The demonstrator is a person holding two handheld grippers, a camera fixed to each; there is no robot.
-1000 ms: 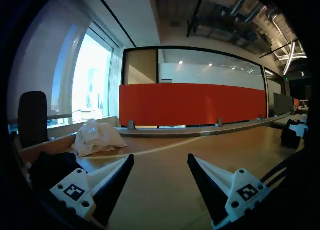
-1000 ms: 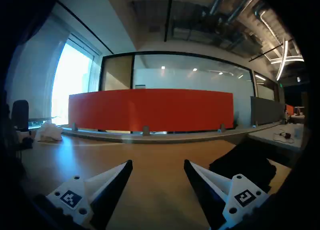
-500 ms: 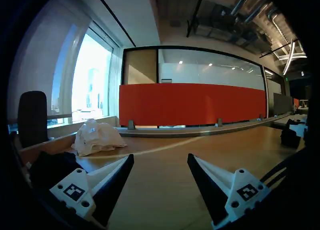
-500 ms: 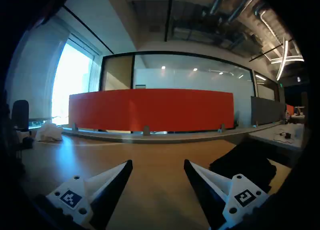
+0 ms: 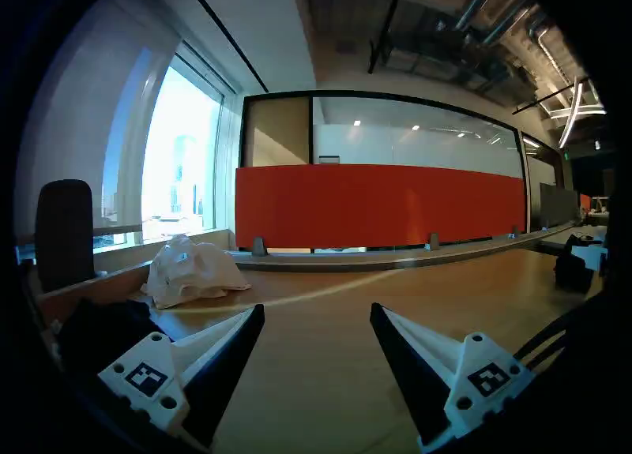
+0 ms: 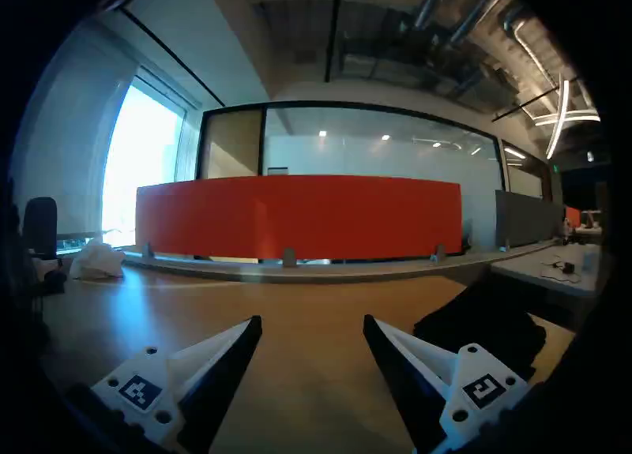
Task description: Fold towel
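A crumpled white towel lies on the wooden table at the far left, well beyond my left gripper, which stands open and empty low over the table. The same towel looks small at the far left in the right gripper view. My right gripper is also open with nothing between its fingers, low above the table. A dark heap of cloth lies just right of its right finger. Another dark heap sits behind the left gripper's left finger.
An orange divider panel runs along the table's far edge, with a glass wall behind it. A dark chair back stands at the far left by a bright window. A small dark object rests at the right end of the table.
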